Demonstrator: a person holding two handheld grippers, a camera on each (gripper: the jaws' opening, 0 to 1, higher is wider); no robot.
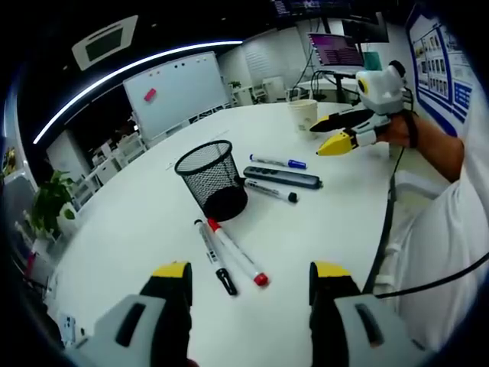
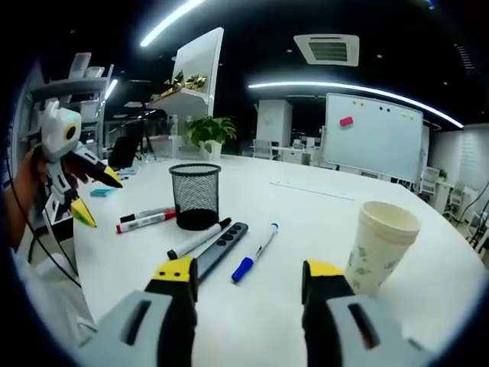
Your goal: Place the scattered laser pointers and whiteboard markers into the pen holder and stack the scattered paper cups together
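A black mesh pen holder (image 1: pixel 210 180) (image 2: pixel 195 195) stands upright on the white table (image 1: pixel 137 222). In front of it lie a red-capped marker (image 1: pixel 237 252) (image 2: pixel 145 222) and a black-capped marker (image 1: pixel 214 256) side by side. Behind it lie a dark laser pointer (image 1: pixel 281 177) (image 2: pixel 221 248), a blue-capped marker (image 1: pixel 276 162) (image 2: pixel 254 252) and another black-capped marker (image 1: pixel 271 191) (image 2: pixel 197 239). A paper cup (image 1: pixel 303 115) (image 2: pixel 380 245) stands upright farther back. My left gripper (image 1: pixel 250 275) (image 2: pixel 105 202) is open above the table, short of the two markers. My right gripper (image 2: pixel 250 271) (image 1: pixel 315 141) is open beside the cup.
A person's arm (image 1: pixel 428 141) and white clothing (image 1: pixel 451 252) are along the table's right edge. A whiteboard (image 1: pixel 176 92) (image 2: pixel 372 138), chairs and a plant (image 1: pixel 46 206) stand beyond the table. A small blue pad (image 2: pixel 101 192) lies near the left gripper.
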